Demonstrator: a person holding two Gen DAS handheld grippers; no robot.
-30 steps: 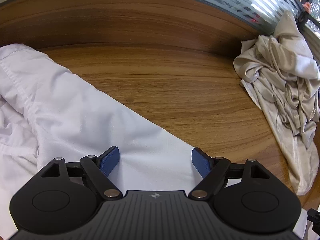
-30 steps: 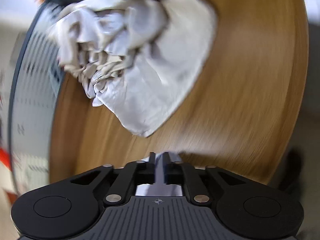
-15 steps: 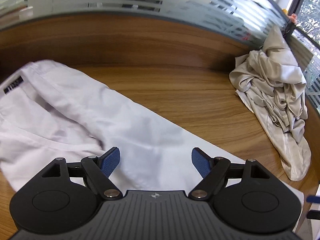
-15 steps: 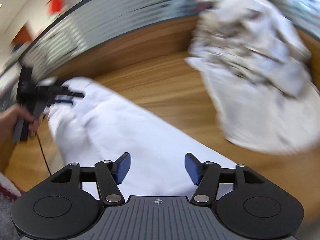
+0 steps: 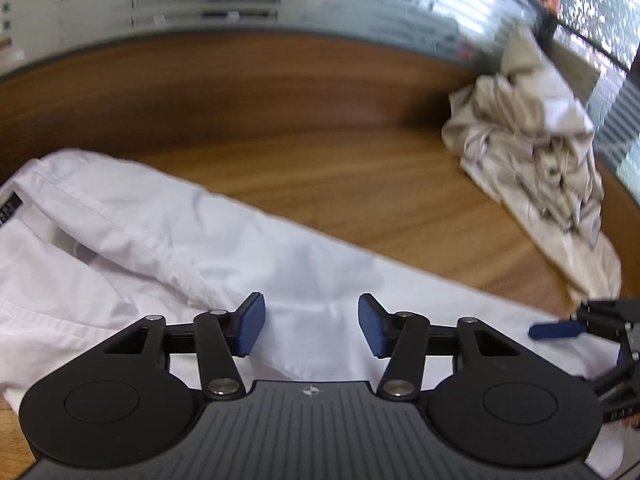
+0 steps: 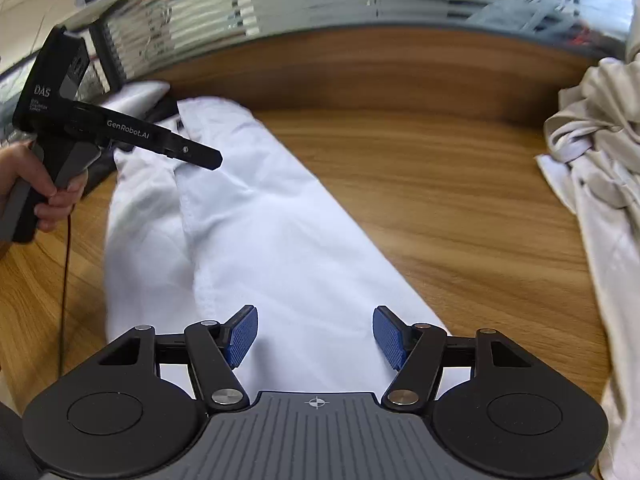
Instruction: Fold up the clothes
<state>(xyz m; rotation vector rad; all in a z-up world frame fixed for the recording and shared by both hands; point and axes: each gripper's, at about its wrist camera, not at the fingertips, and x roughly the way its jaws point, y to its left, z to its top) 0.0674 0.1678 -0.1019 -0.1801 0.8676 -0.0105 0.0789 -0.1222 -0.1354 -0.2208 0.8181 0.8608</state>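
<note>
Cloth fills the near half of the left wrist view: a white garment (image 5: 224,248) lies stretched across the wooden table (image 5: 320,168), running from a seamed, bunched end with a dark label at far left toward the near right. The left gripper (image 5: 311,330) hovers over its middle, jaws spread wide and holding nothing, probably placed there to take hold along the length. At the right edge the right gripper (image 5: 560,330) juts in over the garment's other end, one blue pad showing. A crumpled beige pile (image 5: 532,152) sits well apart at far right, likely set aside so the working stretch stays free. In the right wrist view the same white garment (image 6: 256,240) runs away from the camera as one long band, a seam down its left side, looking doubled lengthwise, though the layers cannot be counted. The right gripper (image 6: 316,338) hangs above the near end, jaws spread and empty. Far left, a hand (image 6: 44,188) grips the left gripper's handle, fingers pointing over the far end. The beige pile (image 6: 596,152) lies at right.
</note>
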